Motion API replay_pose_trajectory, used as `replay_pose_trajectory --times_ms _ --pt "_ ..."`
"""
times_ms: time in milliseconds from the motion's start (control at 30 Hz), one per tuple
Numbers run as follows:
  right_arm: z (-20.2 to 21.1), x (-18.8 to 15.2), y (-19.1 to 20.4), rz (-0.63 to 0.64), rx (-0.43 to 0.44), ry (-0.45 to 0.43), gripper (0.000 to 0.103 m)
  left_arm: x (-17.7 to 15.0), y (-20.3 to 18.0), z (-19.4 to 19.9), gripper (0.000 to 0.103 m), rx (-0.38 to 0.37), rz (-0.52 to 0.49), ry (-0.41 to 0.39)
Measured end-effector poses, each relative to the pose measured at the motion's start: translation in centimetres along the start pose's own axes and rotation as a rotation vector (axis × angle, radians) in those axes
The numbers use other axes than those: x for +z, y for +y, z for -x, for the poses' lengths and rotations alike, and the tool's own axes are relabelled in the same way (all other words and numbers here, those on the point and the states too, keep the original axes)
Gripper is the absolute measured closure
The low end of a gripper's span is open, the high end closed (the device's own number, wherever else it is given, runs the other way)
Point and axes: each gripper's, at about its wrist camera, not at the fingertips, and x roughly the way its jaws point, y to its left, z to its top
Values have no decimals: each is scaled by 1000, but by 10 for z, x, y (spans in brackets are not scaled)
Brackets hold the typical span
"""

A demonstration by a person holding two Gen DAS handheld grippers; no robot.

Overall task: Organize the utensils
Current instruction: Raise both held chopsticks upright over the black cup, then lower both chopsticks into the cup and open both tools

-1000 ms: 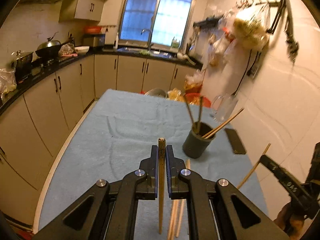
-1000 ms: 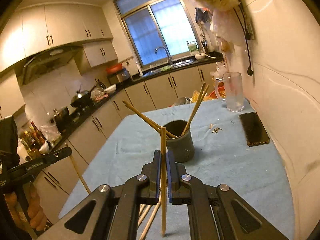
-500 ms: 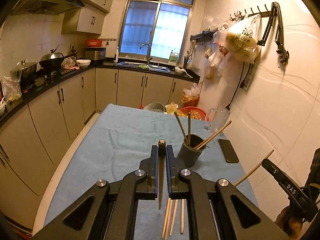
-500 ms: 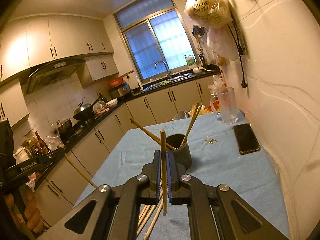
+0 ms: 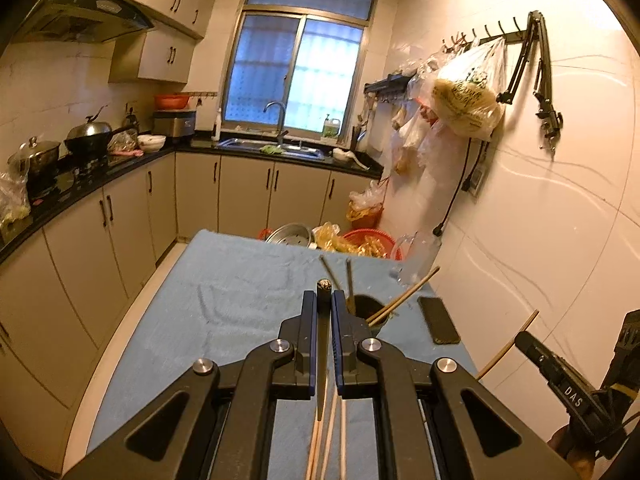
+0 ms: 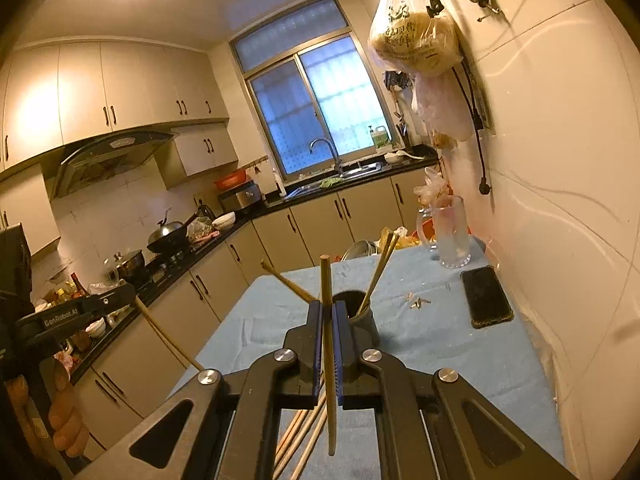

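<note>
My left gripper [image 5: 323,300] is shut on a dark-tipped chopstick [image 5: 322,344] that stands upright between its pads, lifted above the blue cloth. My right gripper [image 6: 327,308] is shut on a pale wooden chopstick [image 6: 327,344], also upright and off the table. Beyond both stands a dark round holder [image 5: 367,312] [image 6: 358,314] with several chopsticks leaning out of it. Several loose chopsticks [image 5: 332,436] [image 6: 304,432] lie on the cloth under the grippers. Each view shows the other gripper at its edge with its chopstick sticking out.
A black phone [image 5: 438,319] [image 6: 485,296] lies on the blue-covered table [image 5: 224,304] near the tiled wall. A glass mug [image 6: 450,236] stands at the far right corner. Small keys [image 6: 418,301] lie beside the holder. Cabinets run along the left; bags hang on the wall.
Both grippers have risen with their chopsticks. The table, the holder and the loose chopsticks now sit lower and smaller in both views.
</note>
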Motion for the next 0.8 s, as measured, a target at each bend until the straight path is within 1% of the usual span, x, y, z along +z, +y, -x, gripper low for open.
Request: replay_pose_trajectory --times_ms 133,300,500,800 --pt "-3 13 -3 -4 -1 -26 97 17 -10 -8 96 -26 0 -35" --pt "-15 34 -7 -18 -1 -57 97 36 -24 -27 96 -52 3 -46" --pt "-37 64 -3 -5 -4 -95 97 55 -45 -55 96 -79 -20 -68" --pt "-73 97 -7 -9 -26 -154 97 64 -48 -102 96 -84 5 -36"
